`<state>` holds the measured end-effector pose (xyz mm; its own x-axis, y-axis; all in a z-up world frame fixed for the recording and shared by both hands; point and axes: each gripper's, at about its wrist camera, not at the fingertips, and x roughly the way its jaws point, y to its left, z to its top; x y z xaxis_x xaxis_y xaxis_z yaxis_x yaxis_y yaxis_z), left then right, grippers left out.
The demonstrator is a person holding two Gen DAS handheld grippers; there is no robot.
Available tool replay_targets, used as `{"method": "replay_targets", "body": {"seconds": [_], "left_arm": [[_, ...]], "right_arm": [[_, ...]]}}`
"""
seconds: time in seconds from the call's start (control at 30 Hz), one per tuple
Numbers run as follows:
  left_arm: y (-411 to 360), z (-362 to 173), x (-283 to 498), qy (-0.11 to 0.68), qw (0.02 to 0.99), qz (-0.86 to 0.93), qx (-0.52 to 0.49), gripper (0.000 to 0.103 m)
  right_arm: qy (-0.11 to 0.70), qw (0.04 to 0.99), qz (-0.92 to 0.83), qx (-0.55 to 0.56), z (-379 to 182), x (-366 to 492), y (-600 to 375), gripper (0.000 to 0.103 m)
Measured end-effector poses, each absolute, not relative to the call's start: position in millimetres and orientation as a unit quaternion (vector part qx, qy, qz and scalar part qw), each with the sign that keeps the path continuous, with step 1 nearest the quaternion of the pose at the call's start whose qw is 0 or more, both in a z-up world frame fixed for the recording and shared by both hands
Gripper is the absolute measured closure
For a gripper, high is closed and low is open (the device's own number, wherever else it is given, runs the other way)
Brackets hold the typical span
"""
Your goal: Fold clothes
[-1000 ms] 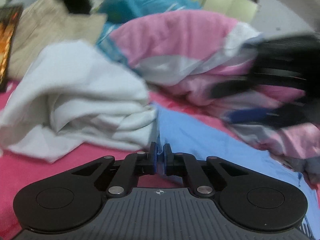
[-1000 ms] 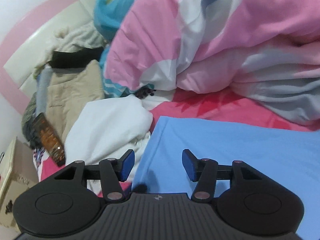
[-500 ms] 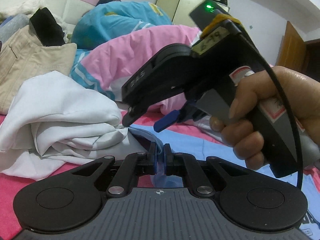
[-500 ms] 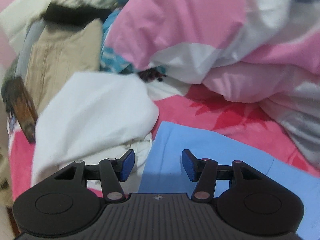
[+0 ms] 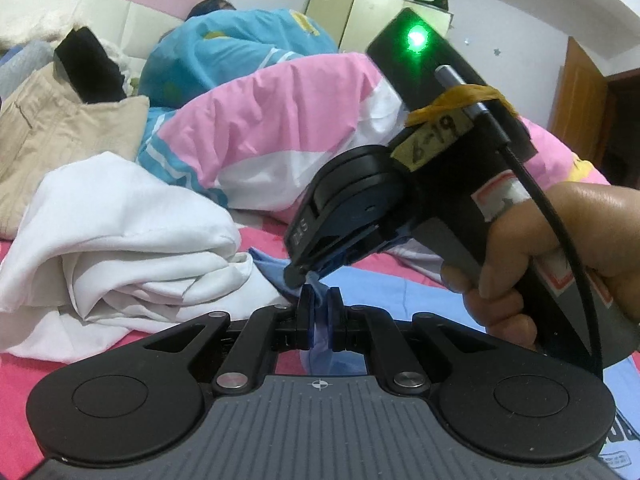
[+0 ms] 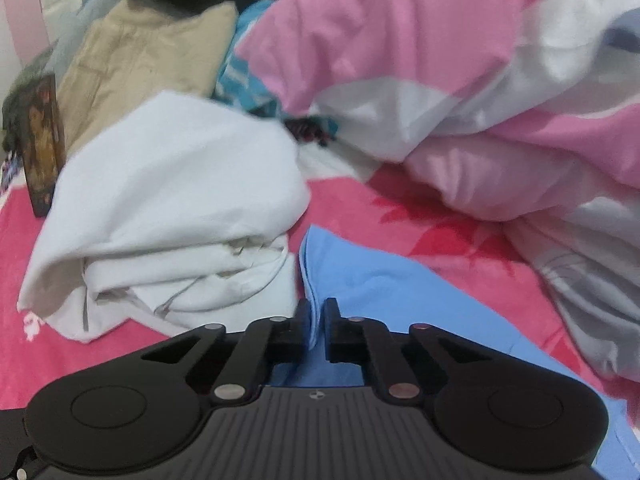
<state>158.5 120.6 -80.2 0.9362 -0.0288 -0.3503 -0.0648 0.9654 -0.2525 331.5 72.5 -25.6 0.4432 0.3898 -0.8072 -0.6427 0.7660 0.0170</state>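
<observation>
Pinching one blue cloth [image 5: 400, 296] edge at lower centre, the left tool [image 5: 319, 312] grips while the right tool [image 6: 316, 322] has just closed on it.

Soft even indoor light, strong fisheye bending at edges, right wrist view slightly blurred

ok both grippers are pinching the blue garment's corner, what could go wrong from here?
1. The left gripper and right gripper hold the blue garment almost at one spot, so it may bunch rather than spread.
2. The white cloth pile touches that edge and could drag along.
3. Only thin fabric sits between the pads, so it might slip.
</observation>
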Motion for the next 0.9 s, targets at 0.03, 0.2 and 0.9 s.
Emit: {"method": "replay_targets", "body": {"seconds": [0.03,0.2,0.9], "left_arm": [[120,-78,159,0.181,0.974,0.005,-0.134,0.099],[102,-61,157,0.181,0.976,-0.031,-0.116,0.099],[12,-82,164,0.26,0.944,-0.205,0.003,0.099]], "right_arm": [[0.422,0.843,0.305,-0.135,-23,331,67,0.098],[0.396,0.872,0.285,-0.042,-4,320,12,0.099],[0.312,0.898,0.189,0.247,-82,254,-194,0.098]]}}
